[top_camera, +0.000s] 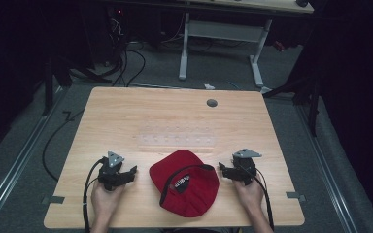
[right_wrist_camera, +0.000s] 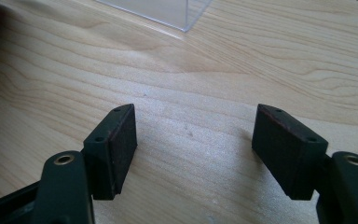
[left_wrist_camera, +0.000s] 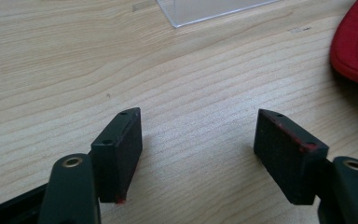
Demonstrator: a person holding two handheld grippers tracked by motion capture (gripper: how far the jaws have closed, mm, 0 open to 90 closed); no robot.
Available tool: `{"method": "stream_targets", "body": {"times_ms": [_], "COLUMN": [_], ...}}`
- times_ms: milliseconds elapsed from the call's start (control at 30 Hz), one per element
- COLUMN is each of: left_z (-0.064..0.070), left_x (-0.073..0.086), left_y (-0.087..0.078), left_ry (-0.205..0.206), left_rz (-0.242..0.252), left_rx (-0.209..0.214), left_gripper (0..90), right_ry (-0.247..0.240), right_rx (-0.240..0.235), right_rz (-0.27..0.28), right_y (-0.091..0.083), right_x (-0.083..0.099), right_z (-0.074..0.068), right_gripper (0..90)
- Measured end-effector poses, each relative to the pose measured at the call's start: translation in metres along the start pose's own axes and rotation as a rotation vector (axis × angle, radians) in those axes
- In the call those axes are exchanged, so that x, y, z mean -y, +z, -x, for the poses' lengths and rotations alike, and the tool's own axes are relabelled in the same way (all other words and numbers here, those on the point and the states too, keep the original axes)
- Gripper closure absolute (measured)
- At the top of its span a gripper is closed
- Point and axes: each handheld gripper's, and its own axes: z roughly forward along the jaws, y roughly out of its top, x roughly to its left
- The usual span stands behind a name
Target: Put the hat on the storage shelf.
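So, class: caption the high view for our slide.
Red cap on a wooden table, flanked by the open left hand-held gripper and right hand-held gripper.

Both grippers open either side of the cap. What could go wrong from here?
1. The cap is soft and lies between the left gripper and the right gripper; a one-sided pinch would likely drag or fold it rather than lift it.
2. The clear plastic tray just beyond the cap is hard to see against the table; a forward sweep could knock it.
3. The cap lies close to the table's near edge, so a push could slide it off.
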Motion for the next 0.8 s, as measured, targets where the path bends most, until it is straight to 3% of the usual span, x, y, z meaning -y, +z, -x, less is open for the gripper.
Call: {"method": "stream_targets", "body": {"times_ms": [800], "left_z": [0.0003], "left_x": [0.0005], "left_y": [0.0005], "left_ry": [0.004], "left_rz": [-0.004], "left_rx": [-0.002], "left_gripper": [27.6], "right_ry": [-0.001], "right_rx": [0.000], "right_rz": [-0.004], "right_y": [-0.0003], "right_x": [-0.0002], "right_z": [0.0004], "right_gripper": [31.5]}}
